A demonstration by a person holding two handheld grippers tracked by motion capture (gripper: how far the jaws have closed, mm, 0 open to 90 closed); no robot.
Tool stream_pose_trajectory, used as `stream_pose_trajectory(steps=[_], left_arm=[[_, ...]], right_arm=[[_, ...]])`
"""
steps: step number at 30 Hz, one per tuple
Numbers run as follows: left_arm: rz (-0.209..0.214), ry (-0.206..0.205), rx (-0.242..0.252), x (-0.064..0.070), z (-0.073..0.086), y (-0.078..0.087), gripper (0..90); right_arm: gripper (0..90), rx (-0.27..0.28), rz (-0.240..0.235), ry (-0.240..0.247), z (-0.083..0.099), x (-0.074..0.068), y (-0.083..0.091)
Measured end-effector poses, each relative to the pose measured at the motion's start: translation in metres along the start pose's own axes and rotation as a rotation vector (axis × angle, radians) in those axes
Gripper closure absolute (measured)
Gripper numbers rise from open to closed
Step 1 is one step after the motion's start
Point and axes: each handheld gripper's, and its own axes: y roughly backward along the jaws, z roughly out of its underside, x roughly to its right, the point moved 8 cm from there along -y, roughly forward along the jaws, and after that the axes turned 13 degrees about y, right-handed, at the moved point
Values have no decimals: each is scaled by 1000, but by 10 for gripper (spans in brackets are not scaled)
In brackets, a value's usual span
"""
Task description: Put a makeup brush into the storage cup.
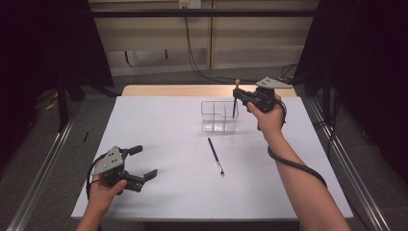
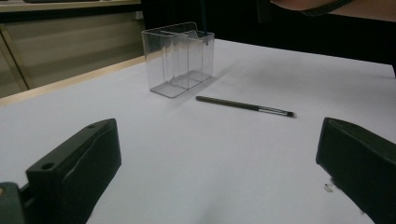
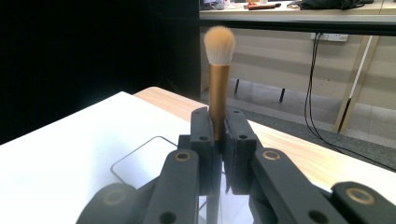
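Observation:
A clear plastic organizer (image 1: pixel 219 116) (image 2: pixel 180 57) with compartments stands on the white table (image 1: pixel 168 130) at the back middle. My right gripper (image 1: pixel 236 94) (image 3: pixel 218 135) is shut on a makeup brush (image 1: pixel 235 102) (image 3: pixel 218 74) with a gold ferrule and pale bristles, held upright, bristles up, its dark handle dipping into the organizer's right side. A thin dark brush (image 1: pixel 216 155) (image 2: pixel 245 106) lies flat on the table in front of the organizer. My left gripper (image 1: pixel 146 162) (image 2: pixel 219 172) stands open near the front left, nothing between its jaws.
A wooden strip (image 1: pixel 192 90) runs along the table's far edge. Metal rails (image 1: pixel 41 173) flank the table on both sides. Cables (image 1: pixel 192 53) hang down the back wall. The right forearm (image 1: pixel 303 178) crosses the right side of the table.

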Motion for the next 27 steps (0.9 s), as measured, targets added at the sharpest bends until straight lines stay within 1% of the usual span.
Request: stream_pose_trajectory(steps=[14,23,24,26,27], left_arm=[[-3,-1,-2,-1,0,0,0],[-2,-2,-5,-1,0,0,0],[-1,-1,-6,-1,1,0,0],[-2,0,-8,-1,1,0,0],[-2,0,-8,-1,1,0,0]], right_arm=[[838,-9,-6,9,4,-1,1],[829,-6,-4,5,6,1,4],[797,1,-9,-1,6,1,4],[671,20,-16,-23,5,0,4],[637,16,-15,-22,5,0,4]])
